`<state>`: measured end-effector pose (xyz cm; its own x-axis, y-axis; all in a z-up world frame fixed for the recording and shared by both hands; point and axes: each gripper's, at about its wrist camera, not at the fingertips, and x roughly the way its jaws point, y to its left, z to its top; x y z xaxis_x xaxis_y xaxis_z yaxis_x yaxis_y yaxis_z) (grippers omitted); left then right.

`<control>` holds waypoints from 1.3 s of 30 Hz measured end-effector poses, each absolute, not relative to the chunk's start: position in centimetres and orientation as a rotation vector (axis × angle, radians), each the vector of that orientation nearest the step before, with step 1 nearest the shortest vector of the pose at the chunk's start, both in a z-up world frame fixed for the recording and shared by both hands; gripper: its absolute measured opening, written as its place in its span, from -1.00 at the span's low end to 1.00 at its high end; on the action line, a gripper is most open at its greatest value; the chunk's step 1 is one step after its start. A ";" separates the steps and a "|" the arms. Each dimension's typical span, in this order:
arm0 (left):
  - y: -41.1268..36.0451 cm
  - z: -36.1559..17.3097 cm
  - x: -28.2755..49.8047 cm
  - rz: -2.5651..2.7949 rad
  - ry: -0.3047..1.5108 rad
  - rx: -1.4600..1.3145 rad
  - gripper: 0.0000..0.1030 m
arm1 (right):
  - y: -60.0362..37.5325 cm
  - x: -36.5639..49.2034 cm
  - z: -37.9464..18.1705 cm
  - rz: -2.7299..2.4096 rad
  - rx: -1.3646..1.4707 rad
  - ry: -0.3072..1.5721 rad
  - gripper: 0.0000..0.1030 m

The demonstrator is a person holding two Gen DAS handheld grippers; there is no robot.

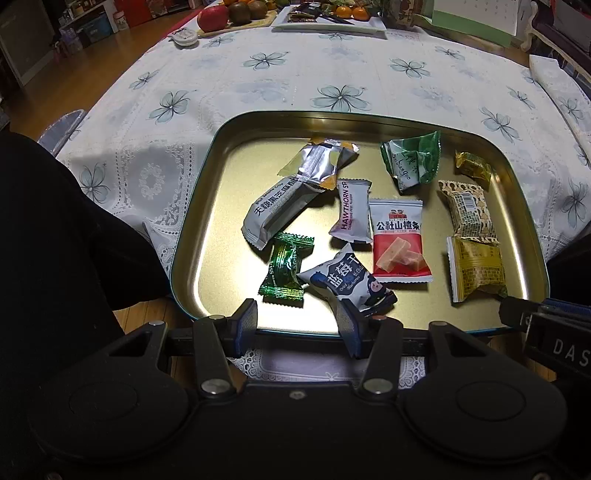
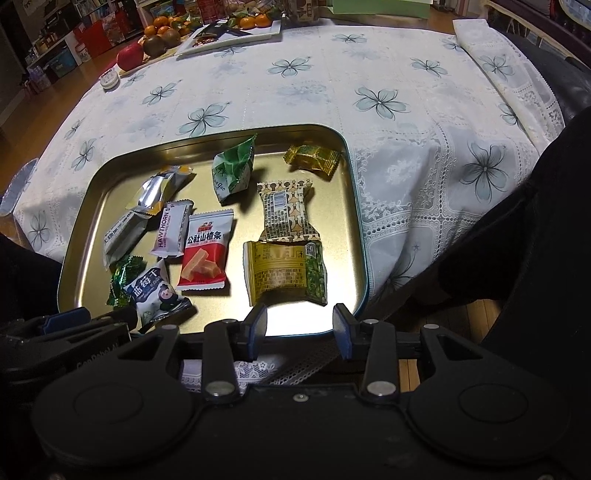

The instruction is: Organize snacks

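Note:
A gold tin tray [image 1: 221,229] [image 2: 341,229] sits on the flowered tablecloth and holds several wrapped snacks. Among them are a blue blueberry packet [image 1: 343,280] [image 2: 157,295], a red hawthorn packet [image 1: 399,243] [image 2: 205,254], an olive-gold packet [image 1: 476,269] [image 2: 284,269] and a green foil candy [image 1: 284,269]. My left gripper [image 1: 297,321] hovers open over the tray's near edge, with the blueberry packet's corner beside its right finger. My right gripper [image 2: 299,325] is open over the near rim, just below the olive-gold packet, with nothing between its fingers.
At the table's far end stand a board of fruit [image 1: 236,14] [image 2: 155,40], a white plate with oranges [image 1: 332,18] and a small round white container [image 1: 184,37] [image 2: 110,79]. A folded cloth [image 2: 476,37] lies at the far right. Dark-clothed legs flank the tray.

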<state>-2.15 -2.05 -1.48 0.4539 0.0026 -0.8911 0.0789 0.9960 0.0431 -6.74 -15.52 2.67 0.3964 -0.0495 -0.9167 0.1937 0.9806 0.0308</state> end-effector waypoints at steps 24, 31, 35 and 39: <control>-1.9 -1.3 -2.3 -0.049 1.092 0.071 0.07 | -15.0 -7.0 2.9 -0.149 0.118 1.140 -0.22; -1.9 -1.3 -2.3 -0.049 1.092 0.071 0.07 | -15.0 -7.0 2.9 -0.148 0.115 1.139 -0.22; -1.9 -1.3 -2.3 -0.048 1.092 0.072 0.07 | -15.0 -7.0 2.9 -0.149 0.115 1.139 -0.22; -1.9 -1.3 -2.3 -0.048 1.091 0.072 0.07 | -15.0 -7.1 2.9 -0.148 0.114 1.138 -0.22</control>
